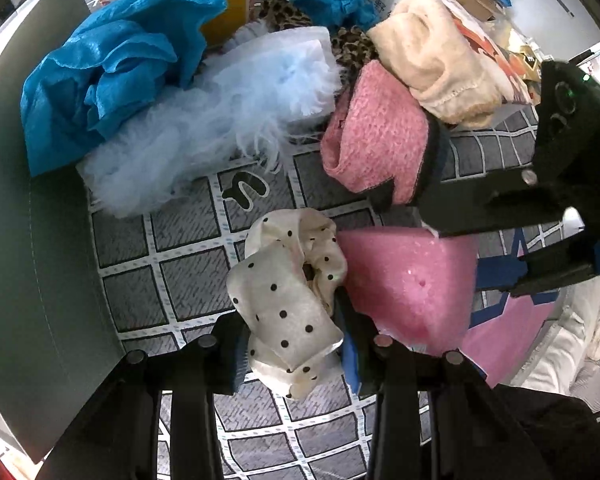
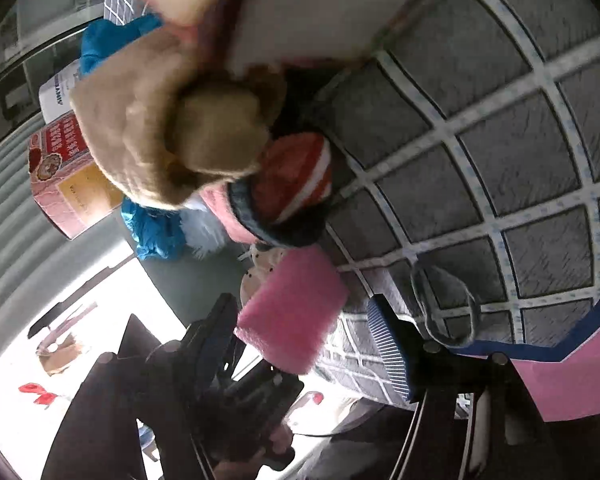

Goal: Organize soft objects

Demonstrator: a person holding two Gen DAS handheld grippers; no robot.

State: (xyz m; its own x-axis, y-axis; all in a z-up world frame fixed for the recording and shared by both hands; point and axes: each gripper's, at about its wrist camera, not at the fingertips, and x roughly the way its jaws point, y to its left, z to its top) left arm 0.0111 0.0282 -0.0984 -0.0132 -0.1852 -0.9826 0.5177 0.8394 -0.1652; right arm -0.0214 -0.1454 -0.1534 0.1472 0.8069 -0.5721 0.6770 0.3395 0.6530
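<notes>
- Scrunchie (image 1: 290, 304), cream with black dots, sits pinched between the left gripper (image 1: 296, 354) jaws, just above the checked mat (image 1: 188, 280), apparently lifted for sorting.
- Pink foam (image 1: 410, 280) lies beside it; the right gripper (image 2: 312, 344) jaws stand wide around it, pads not pressing.
- Blue cloths (image 1: 104, 76), pale fluff (image 1: 204, 128) and pink knit (image 1: 376, 140) crowd the far side, seemingly grouped there.

A home: checked grey mat (image 1: 188, 248) heaped with soft clothes (image 1: 112, 68).
</notes>
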